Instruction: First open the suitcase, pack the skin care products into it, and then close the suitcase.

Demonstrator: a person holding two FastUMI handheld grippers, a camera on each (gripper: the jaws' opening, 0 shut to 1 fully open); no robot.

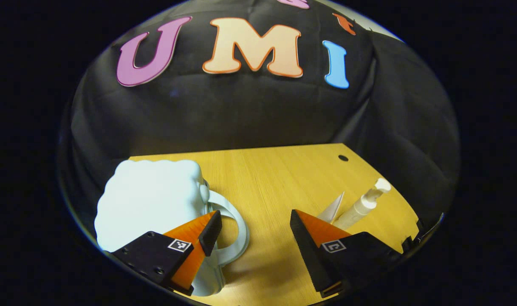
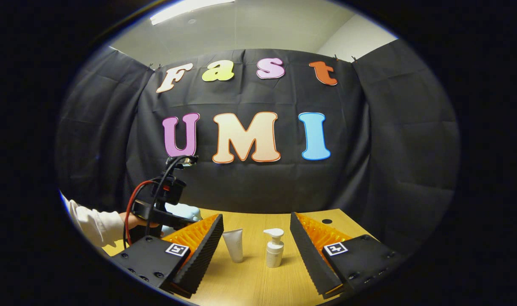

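We see a light wooden table [image 2: 250, 280] backed by black cloth walls [image 2: 394, 148], with a pale ceiling [image 2: 258, 29] above. In the left gripper view, the left gripper [image 1: 256, 238] hangs with fingers spread wide and holding nothing, its left finger over the handle of a pale blue suitcase [image 1: 152, 199]. In the right gripper view, the right gripper [image 2: 256, 250] is likewise wide open and empty, facing an upright tube [image 2: 234, 244] and pump bottle [image 2: 274, 253] standing side by side.

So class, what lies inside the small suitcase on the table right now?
Nothing can be told: the pale blue suitcase is shut, hiding its interior. The tube and pump bottle stand outside on the table.
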